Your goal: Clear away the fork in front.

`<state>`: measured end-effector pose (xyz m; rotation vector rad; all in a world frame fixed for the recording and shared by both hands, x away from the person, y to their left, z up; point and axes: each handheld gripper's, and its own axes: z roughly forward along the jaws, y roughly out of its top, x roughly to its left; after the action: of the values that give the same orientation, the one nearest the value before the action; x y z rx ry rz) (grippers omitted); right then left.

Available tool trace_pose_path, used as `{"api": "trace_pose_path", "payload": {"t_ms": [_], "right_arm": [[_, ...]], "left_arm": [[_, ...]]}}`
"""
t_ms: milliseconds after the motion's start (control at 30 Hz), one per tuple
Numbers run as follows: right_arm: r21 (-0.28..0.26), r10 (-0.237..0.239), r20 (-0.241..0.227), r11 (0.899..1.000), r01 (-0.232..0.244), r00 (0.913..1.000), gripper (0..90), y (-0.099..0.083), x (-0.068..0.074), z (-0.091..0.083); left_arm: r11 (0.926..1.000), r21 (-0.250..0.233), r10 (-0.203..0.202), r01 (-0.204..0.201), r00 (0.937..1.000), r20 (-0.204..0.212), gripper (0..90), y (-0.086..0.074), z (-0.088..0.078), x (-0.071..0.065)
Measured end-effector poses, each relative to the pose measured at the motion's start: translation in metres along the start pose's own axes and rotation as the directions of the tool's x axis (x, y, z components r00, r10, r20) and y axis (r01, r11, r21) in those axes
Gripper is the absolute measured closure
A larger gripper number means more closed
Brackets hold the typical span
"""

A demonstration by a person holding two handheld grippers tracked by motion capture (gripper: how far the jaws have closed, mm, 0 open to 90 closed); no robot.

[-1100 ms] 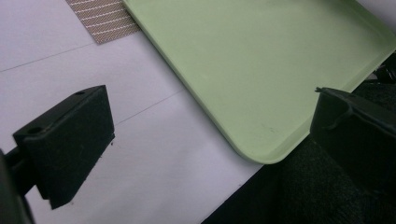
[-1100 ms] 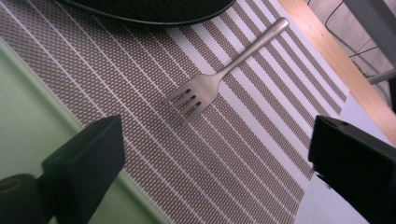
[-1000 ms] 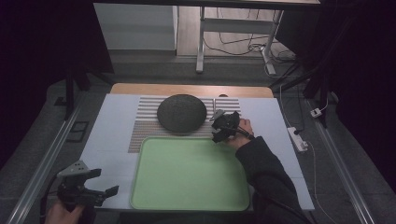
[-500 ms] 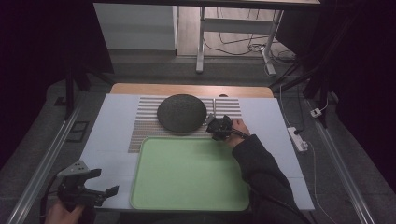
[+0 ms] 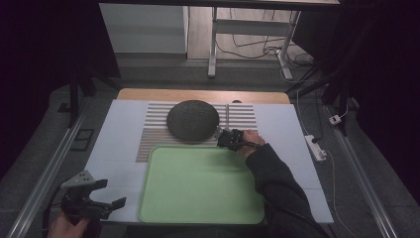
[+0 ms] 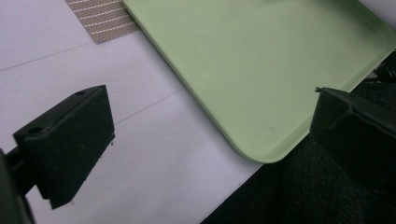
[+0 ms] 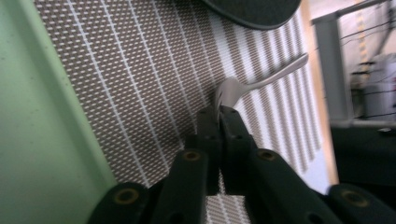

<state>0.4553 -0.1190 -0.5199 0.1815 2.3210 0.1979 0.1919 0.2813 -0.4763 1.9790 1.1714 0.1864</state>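
Note:
A pale spoon (image 7: pixel 233 88) lies on the striped brown placemat (image 7: pixel 140 70), its handle pointing away toward the table's far edge. My right gripper (image 7: pixel 220 114) is shut on the spoon's bowl end; its jaws have just been closing. In the high view this gripper (image 5: pixel 220 136) sits at the placemat's (image 5: pixel 153 134) near right, just past the green tray (image 5: pixel 198 183) and beside a dark round plate (image 5: pixel 192 120). My left gripper (image 5: pixel 110 193) hovers open and holds nothing, over the white table cover near the tray's front left corner (image 6: pixel 261 149).
The dark plate's rim (image 7: pixel 252 11) is close to the spoon. A white power strip (image 5: pixel 315 147) lies off the table's right side. A wooden table edge (image 5: pixel 148 94) borders the far side, with metal frame legs (image 5: pixel 213 44) beyond.
The right gripper dropped a little toward the placemat beside the plate and its jaws closed on the spoon. The left gripper stayed where it was.

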Motion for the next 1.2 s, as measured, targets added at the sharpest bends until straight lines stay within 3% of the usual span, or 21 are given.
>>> {"api": "trace_pose_path", "payload": {"t_ms": [200,267,533,767,833,900,1067,1133,1200], "right_arm": [[-0.012,-0.031,0.005,0.999,0.031,0.9995,89.5,0.0,0.0,-0.002],[-0.005,-0.033,0.031,0.999,0.033,0.999,89.6,0.0,-0.001,-0.005],[-0.042,0.005,0.016,0.999,-0.004,0.9999,89.7,-0.005,-0.006,-0.018],[-0.067,0.035,0.036,0.997,-0.032,0.9987,89.7,-0.013,-0.009,-0.038],[-0.079,0.076,0.02,0.994,-0.074,0.9969,89.7,-0.016,-0.009,-0.045],[-0.105,0.106,0.003,0.989,-0.105,0.9944,89.6,-0.02,-0.01,-0.052],[-0.166,0.215,-0.07,0.96,-0.224,0.974,89.7,-0.03,-0.014,-0.069],[-0.186,0.252,-0.107,0.945,-0.268,0.9618,89.7,-0.034,-0.015,-0.076],[-0.211,0.3,-0.16,0.92,-0.329,0.9405,89.7,-0.042,-0.015,-0.086]], "left_arm": [[1.0,0.0,0.0,0.0,1.0,-0.001,0.0,0.0,0.0,0.0],[1.0,0.0,-0.001,0.001,1.0,-0.001,0.0,0.0,0.0,0.0],[1.0,-0.004,-0.002,0.002,1.0,0.001,0.0,0.0,0.0,0.0],[1.0,-0.007,0.004,-0.004,1.0,-0.003,0.0,0.0,-0.001,-0.001],[1.0,-0.007,0.004,-0.004,1.0,0.0,0.0,0.0,-0.001,-0.001],[0.9999,-0.009,0.003,-0.003,1.0,0.004,0.0,0.0,-0.001,0.0],[0.9999,-0.013,0.004,-0.004,1.0,0.009,0.0,0.0,-0.001,0.0],[0.9999,-0.013,0.007,-0.006,0.9999,0.01,0.0,0.0,-0.002,0.0],[0.9999,-0.013,0.01,-0.01,0.9998,0.016,0.0,0.0,-0.002,0.0]]}}
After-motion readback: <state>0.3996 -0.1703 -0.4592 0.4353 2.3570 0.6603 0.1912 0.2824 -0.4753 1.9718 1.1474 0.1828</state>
